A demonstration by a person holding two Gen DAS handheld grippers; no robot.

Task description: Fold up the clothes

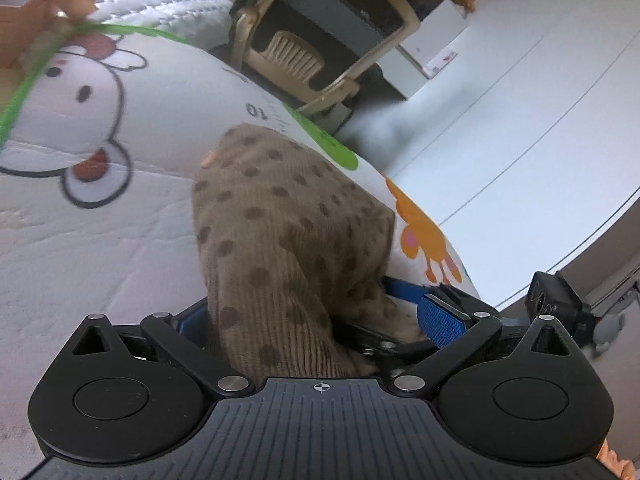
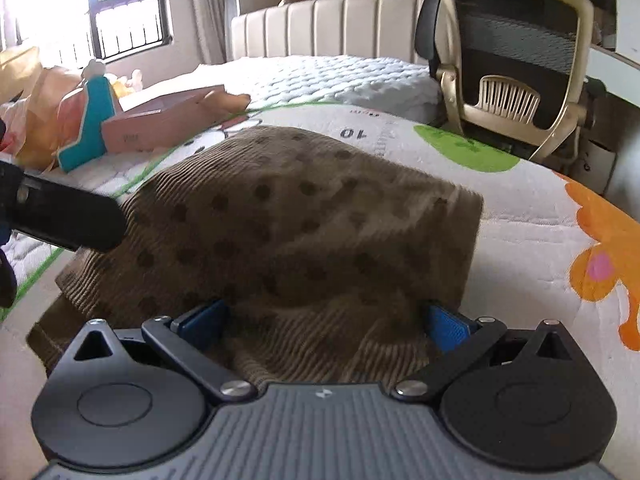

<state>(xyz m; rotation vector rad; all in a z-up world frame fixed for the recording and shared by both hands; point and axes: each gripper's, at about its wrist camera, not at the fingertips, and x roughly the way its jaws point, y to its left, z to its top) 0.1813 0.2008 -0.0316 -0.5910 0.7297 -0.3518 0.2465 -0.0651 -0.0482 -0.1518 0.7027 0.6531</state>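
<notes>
A brown corduroy garment with dark dots (image 2: 304, 232) lies bunched on a white cartoon-print mat (image 2: 520, 216); it also shows in the left wrist view (image 1: 288, 240). My left gripper (image 1: 320, 320) stands wide open, the cloth draped between its blue pads (image 1: 440, 320), the left pad hidden under cloth. My right gripper (image 2: 324, 320) is also wide open, its blue pads (image 2: 448, 328) at either side of the garment's near edge. The other gripper's black body (image 2: 60, 220) shows at the left in the right wrist view.
A beige office chair (image 2: 516, 64) stands at the mat's far right edge. A cardboard box (image 2: 168, 120) and toys (image 2: 88, 120) lie at the far left. A quilted bed (image 2: 320, 80) is behind. Bare floor (image 1: 520, 100) lies beyond the mat in the left wrist view.
</notes>
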